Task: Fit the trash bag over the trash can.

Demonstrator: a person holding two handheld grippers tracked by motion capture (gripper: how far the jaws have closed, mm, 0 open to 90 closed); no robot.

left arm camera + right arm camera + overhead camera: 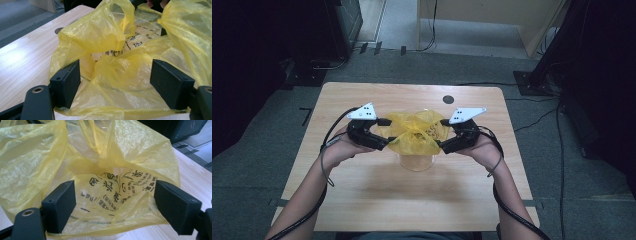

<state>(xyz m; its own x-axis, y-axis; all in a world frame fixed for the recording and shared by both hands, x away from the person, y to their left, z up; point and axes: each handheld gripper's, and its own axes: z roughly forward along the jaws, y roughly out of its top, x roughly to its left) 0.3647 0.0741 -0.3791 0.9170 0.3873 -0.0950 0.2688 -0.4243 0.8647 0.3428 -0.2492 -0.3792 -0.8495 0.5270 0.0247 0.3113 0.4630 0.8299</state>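
Note:
A thin yellow plastic bag (414, 131) with black printed characters sits in a clear round container (416, 161) at the middle of the wooden table (362, 200). My left gripper (387, 133) is at the bag's left rim and my right gripper (443, 135) at its right rim. In the left gripper view the jaws (117, 85) stand wide apart, with loose bag film (120, 75) lying between the pads, unpinched. The right gripper view is alike: wide jaws (117, 206) around the bag's edge (112, 195), whose mouth gapes and shows the print inside.
A small dark round hole (448, 99) lies in the tabletop behind the bag. Cables (532, 117) run over the grey floor at right, a dark stand base (532, 82) is beyond the table's far right corner, and wooden furniture (492, 20) stands at the back.

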